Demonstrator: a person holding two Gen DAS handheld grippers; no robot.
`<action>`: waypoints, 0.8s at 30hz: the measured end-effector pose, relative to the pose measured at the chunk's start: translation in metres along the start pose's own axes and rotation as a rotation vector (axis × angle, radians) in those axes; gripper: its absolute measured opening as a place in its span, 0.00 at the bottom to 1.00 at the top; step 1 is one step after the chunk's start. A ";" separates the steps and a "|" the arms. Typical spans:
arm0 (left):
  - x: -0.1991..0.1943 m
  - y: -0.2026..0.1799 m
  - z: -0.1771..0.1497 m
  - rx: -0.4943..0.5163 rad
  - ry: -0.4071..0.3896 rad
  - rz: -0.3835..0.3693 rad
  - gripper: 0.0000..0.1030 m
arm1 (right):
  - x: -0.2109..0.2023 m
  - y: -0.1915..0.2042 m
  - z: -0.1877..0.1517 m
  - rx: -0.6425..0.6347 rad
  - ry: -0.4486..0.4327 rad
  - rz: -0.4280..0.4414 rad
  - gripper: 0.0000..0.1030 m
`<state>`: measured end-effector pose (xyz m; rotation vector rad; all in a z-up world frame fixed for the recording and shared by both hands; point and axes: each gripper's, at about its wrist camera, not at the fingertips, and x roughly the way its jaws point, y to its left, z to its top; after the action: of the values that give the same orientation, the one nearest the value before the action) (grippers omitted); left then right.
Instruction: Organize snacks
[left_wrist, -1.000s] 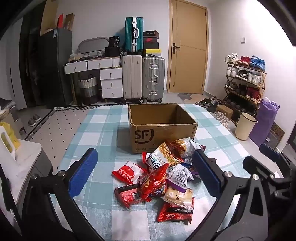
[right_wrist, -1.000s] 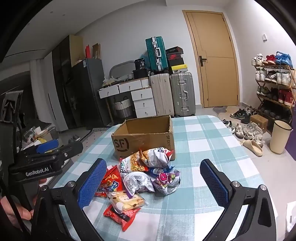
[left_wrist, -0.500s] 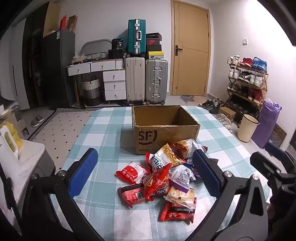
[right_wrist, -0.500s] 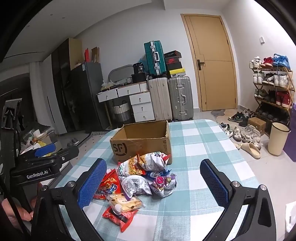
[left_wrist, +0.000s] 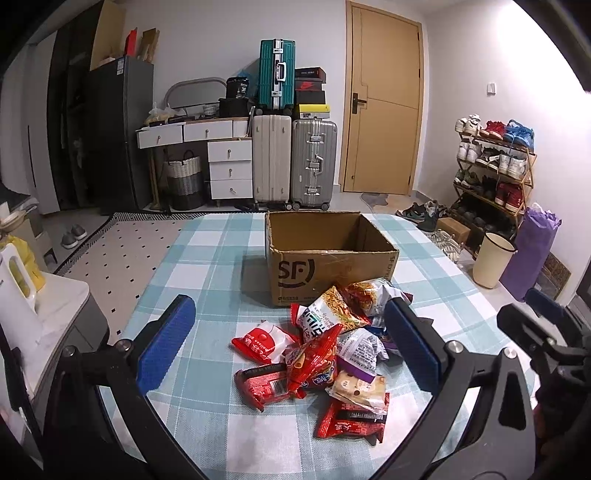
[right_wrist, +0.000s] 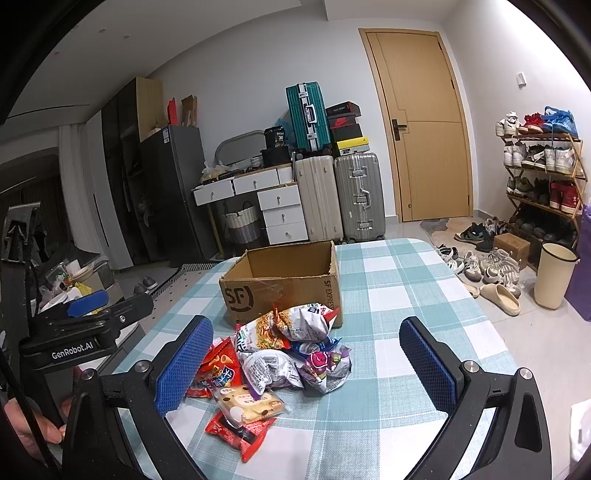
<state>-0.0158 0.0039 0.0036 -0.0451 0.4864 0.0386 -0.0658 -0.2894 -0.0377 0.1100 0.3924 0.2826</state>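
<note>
Here, both the left gripper (left_wrist: 288, 341) and right gripper (right_wrist: 306, 358) are hovering, jaws wide apart, over the snack pile (left_wrist: 328, 347); the seemingly empty SF cardboard box (left_wrist: 325, 266) is sitting at 12 o'clock.

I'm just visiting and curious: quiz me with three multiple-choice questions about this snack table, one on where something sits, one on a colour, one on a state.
1. Where does the snack pile lie?
A. inside the box
B. on the tablecloth in front of the box
C. on the floor

2. What colour are the pads on the jaws?
A. blue
B. yellow
C. white

3. How does the cardboard box stand?
A. taped shut
B. tipped on its side
C. upright, open-topped

Answers: 1 B, the packets lie on the checked tablecloth against the box front. 2 A, both views show blue pads. 3 C, its bare inner walls show from above.
</note>
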 end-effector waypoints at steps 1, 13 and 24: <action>0.000 0.000 0.000 -0.001 0.002 -0.001 0.99 | 0.000 0.001 0.000 0.000 0.003 -0.004 1.00; -0.001 -0.001 -0.001 0.022 0.001 -0.003 0.99 | 0.001 -0.001 -0.004 0.007 0.008 -0.002 1.00; -0.002 -0.002 -0.002 0.015 0.002 -0.013 0.99 | 0.000 0.004 -0.005 0.005 -0.006 0.003 1.00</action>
<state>-0.0185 0.0019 0.0027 -0.0338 0.4887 0.0218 -0.0688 -0.2858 -0.0411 0.1161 0.3871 0.2847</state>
